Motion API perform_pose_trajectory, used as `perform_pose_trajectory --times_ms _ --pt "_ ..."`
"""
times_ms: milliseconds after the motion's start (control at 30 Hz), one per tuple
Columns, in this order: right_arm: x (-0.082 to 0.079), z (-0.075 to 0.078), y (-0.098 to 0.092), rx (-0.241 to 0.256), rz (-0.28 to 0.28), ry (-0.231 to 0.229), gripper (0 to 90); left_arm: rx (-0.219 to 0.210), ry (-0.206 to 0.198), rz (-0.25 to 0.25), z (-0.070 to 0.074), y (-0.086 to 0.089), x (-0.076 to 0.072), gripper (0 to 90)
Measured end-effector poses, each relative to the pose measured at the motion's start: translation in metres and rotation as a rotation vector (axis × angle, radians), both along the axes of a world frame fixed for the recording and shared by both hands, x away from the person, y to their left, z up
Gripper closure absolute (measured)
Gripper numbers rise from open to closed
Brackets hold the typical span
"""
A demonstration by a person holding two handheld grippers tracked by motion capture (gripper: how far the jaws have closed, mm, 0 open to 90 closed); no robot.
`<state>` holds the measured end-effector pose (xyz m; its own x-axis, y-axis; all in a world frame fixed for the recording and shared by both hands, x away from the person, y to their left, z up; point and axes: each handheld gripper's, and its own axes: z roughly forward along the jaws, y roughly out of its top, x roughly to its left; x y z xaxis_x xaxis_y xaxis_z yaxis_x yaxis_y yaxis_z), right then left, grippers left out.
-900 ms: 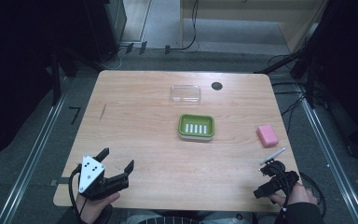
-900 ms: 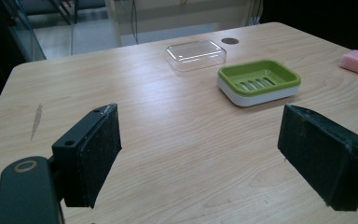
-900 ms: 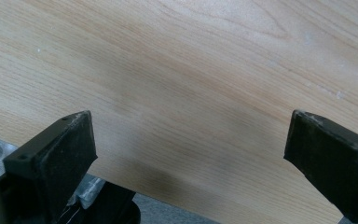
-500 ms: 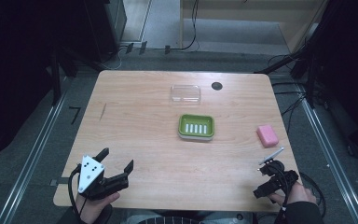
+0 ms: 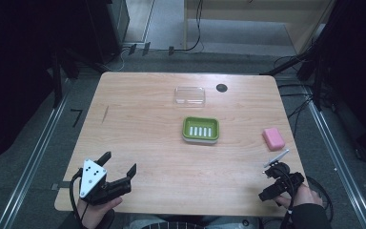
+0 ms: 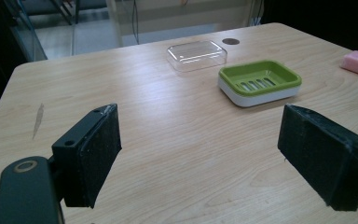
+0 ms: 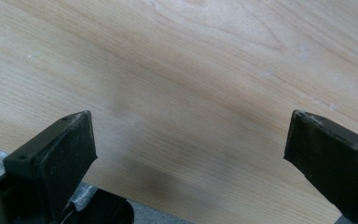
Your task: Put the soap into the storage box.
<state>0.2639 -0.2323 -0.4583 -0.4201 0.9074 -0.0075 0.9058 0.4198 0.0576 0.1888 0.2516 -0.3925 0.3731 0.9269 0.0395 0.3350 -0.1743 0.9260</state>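
- Your left gripper [image 5: 119, 164] sits at the near left corner of the light wooden table [image 5: 147, 109], its jaws spread wide apart with nothing between them.
- Your right gripper [image 5: 271, 180] rests at the near right edge, tipped down toward bare wood; its jaws are also wide apart and hold nothing.
- The pink rectangular soap bar [image 5: 273, 138] lies flat near the right edge, just beyond your right gripper and apart from it.
- The green slotted plastic soap dish [image 5: 200, 130] sits mid-table, left of the soap.
- The clear plastic lid [image 5: 189, 95] lies just behind the dish, beside a small dark round disc [image 5: 221, 88].
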Motion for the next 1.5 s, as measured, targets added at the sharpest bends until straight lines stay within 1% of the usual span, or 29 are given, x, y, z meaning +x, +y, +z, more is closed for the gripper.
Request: perform_pose_trajectory --times_ms 267,367,700,767,800,933,967,1133,1500 --pt "0.007 0.002 -0.003 -0.006 -0.003 -0.007 2.4 0.000 0.001 -0.003 0.000 0.000 0.000 13.7" --pt "0.012 0.005 -0.003 -0.015 -0.006 -0.014 2.4 -0.003 0.001 0.000 0.000 0.001 0.000 13.7" --pt "0.022 0.008 -0.005 -0.015 -0.008 -0.031 2.4 0.000 0.001 0.002 0.000 0.001 -0.001 13.7" --pt "0.024 0.008 -0.006 -0.020 -0.012 -0.025 2.4 0.000 0.000 0.003 0.000 0.001 -0.001 13.7" --pt "0.025 0.008 -0.006 -0.016 -0.012 -0.027 2.4 0.000 0.001 0.003 0.000 0.001 -0.001 13.7" --pt "0.031 0.009 -0.009 -0.029 -0.016 -0.034 2.4 0.000 0.001 0.003 0.000 0.001 -0.001 13.7" --pt "0.032 0.010 -0.010 -0.029 -0.031 -0.033 2.4 0.000 0.001 0.003 0.000 0.001 -0.001 13.7" --pt "0.039 0.012 -0.014 -0.031 -0.035 -0.045 2.4 0.001 0.002 0.002 0.000 0.001 -0.001 13.7" --pt "0.050 0.014 -0.016 -0.032 -0.039 -0.043 2.4 0.001 0.003 0.003 0.000 0.001 0.000 13.7"
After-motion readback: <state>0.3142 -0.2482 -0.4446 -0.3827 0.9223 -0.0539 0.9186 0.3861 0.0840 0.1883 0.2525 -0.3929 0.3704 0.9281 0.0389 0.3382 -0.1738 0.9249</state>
